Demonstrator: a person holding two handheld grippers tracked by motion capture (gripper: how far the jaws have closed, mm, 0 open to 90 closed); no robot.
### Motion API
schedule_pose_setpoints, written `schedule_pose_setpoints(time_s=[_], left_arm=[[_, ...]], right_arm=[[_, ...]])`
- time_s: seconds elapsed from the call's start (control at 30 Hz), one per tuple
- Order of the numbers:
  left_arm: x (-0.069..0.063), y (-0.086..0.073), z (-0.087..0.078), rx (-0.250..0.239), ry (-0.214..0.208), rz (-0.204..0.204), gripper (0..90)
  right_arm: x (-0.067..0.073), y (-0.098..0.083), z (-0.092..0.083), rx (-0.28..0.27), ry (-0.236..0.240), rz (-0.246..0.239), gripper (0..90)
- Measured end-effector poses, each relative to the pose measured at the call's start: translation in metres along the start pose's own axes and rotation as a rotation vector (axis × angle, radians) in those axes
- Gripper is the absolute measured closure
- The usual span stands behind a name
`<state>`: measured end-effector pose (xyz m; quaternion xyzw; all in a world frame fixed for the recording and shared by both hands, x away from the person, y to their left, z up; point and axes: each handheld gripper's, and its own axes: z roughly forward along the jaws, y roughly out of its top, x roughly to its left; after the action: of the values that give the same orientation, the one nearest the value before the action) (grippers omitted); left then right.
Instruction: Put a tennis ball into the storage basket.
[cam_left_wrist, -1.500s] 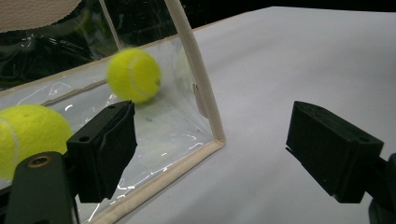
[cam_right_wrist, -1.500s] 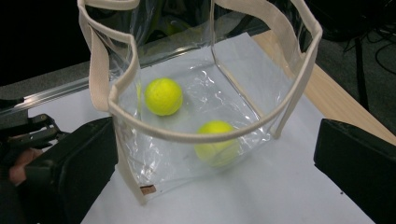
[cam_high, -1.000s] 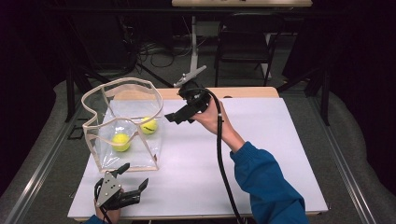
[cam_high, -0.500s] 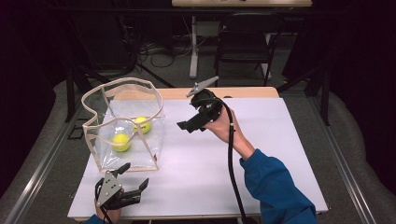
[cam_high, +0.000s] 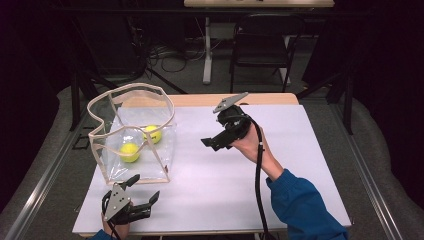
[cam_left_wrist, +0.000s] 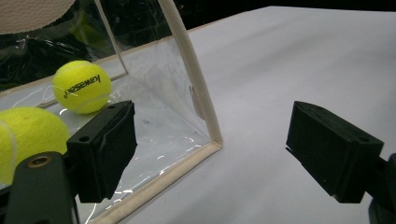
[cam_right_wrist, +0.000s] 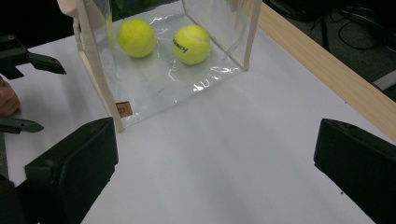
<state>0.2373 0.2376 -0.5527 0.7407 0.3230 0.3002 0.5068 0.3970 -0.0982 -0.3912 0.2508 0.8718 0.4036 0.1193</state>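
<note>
Upright, the clear bag stands at the table's left side, mouth up, two tennis balls inside. One ball's lettering is too skewed to read. Left gripper rests near the bag's front corner, jaws spread, empty. Right gripper is held raised mid-table, pointing toward the bag, jaws wide, empty.

table: white top | on it: clear bag
</note>
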Motion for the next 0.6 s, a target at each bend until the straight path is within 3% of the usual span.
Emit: schedule_pose_setpoints(time_s=[0.6], left_arm=[[0.000, 0.000, 0.000, 0.000, -0.002, -0.002, 15.9]], right_arm=[[0.003, -0.044, -0.009, 0.026, -0.028, 0.006, 0.0]])
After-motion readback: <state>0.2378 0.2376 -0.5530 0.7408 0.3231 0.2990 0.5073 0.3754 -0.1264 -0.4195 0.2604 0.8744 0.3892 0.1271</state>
